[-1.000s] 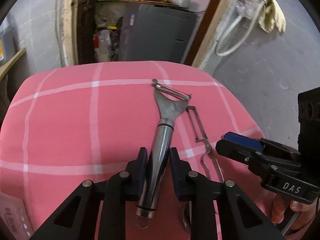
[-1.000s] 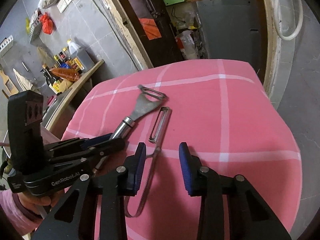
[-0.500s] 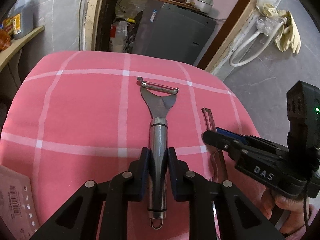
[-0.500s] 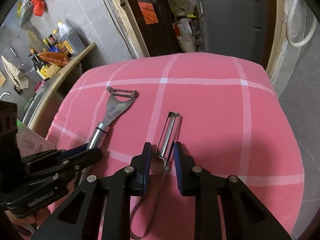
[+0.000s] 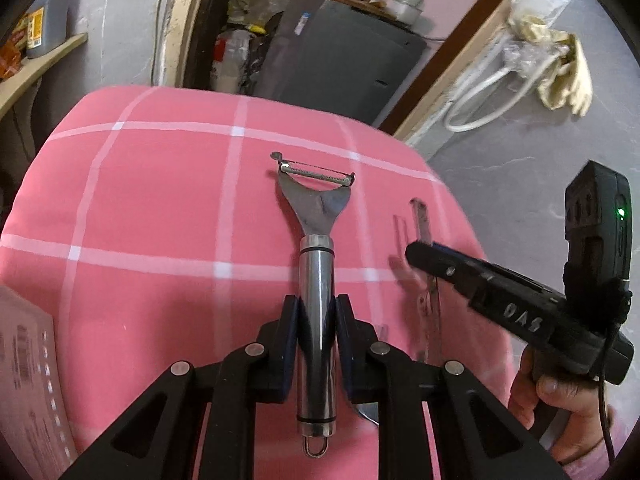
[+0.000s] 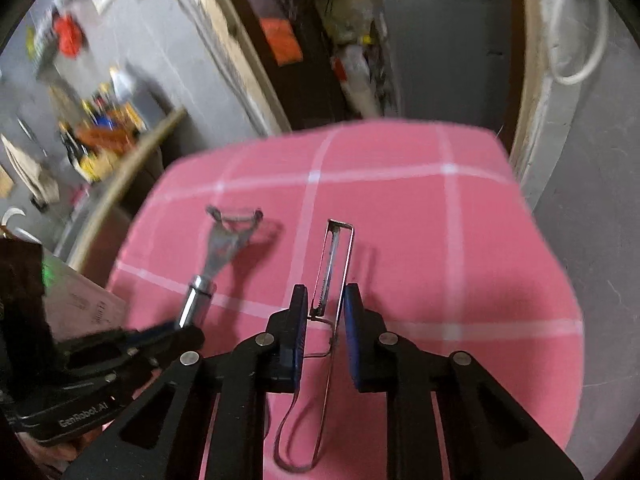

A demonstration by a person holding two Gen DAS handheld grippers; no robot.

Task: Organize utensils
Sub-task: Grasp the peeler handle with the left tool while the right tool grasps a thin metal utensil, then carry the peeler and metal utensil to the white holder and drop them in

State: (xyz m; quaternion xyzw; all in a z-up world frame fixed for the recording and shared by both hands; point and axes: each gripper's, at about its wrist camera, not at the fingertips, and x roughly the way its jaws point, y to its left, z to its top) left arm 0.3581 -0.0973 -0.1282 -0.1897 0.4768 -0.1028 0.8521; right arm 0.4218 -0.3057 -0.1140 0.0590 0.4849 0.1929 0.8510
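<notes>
Two peelers are showing in the left wrist view; the left gripper is clamping its fingers on the round steel handle of the Y-shaped peeler, which is lying along the view's centre line with its long axis running straight away from the camera; its blade bar is sitting crosswise at the far end and its hanging loop is pointing back toward the camera, under the gripper; beneath it the pink checked surface is spreading out; to the right the wire-frame peeler is running roughly parallel, partly hidden by the right gripper, whose fingers' state I cannot tell from here; a printed paper sheet is lying at the lower left edge.

From the right wrist view, the right gripper is closing its fingers on the wire-frame peeler, touching its thin frame on both sides; its long axis is pointing away from the camera, the squared blade end far and the wire loop handle near; the Y-shaped peeler is lying to the left, tilted, blade end far; the left gripper is gripping its handle, though this view is blurred.
</notes>
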